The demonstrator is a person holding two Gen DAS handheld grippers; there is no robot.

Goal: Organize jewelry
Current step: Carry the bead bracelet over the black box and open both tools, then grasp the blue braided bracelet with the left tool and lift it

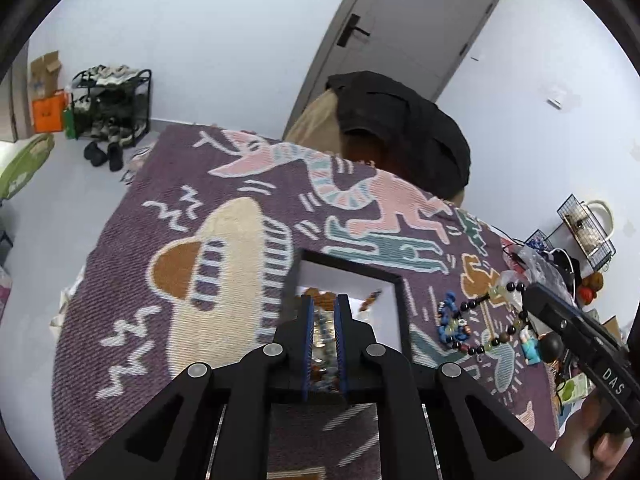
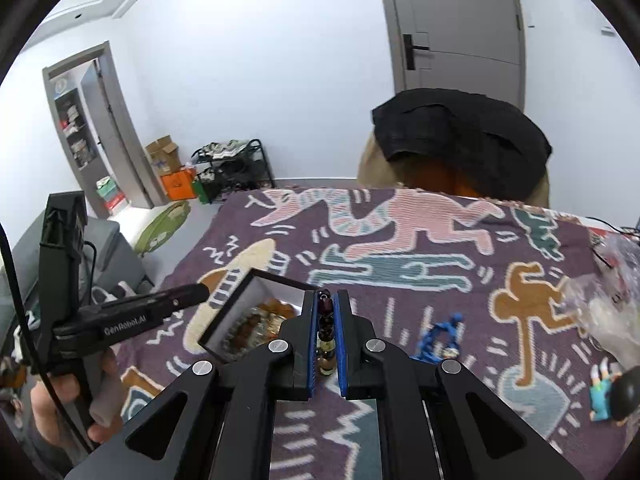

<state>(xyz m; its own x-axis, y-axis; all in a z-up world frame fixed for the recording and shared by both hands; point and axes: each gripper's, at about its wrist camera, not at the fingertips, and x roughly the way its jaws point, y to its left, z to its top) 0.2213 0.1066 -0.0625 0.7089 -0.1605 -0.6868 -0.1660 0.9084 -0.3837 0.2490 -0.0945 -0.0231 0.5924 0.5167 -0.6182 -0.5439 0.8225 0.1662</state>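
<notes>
A black-rimmed box (image 1: 352, 268) (image 2: 280, 279) with a white lining stands on the patterned purple cloth and holds several bead bracelets. My left gripper (image 1: 324, 298) (image 2: 202, 291) hovers at the box with its jaws nearly together. Beads show through the narrow gap, and I cannot tell whether they are held or lie in the box below. My right gripper (image 2: 325, 294) (image 1: 530, 292) is shut on a bracelet of dark and pale green beads (image 1: 474, 302) (image 2: 325, 320), which hangs as a loop just right of the box. A blue bracelet (image 1: 448, 320) (image 2: 440, 336) lies on the cloth.
A small toy figure (image 1: 530, 344) (image 2: 604, 392) and a clear plastic bag (image 2: 608, 300) lie at the right end of the cloth. A chair draped with a dark jacket (image 1: 400, 128) (image 2: 460, 140) stands behind the far edge. A hand (image 2: 60, 404) grips the left tool.
</notes>
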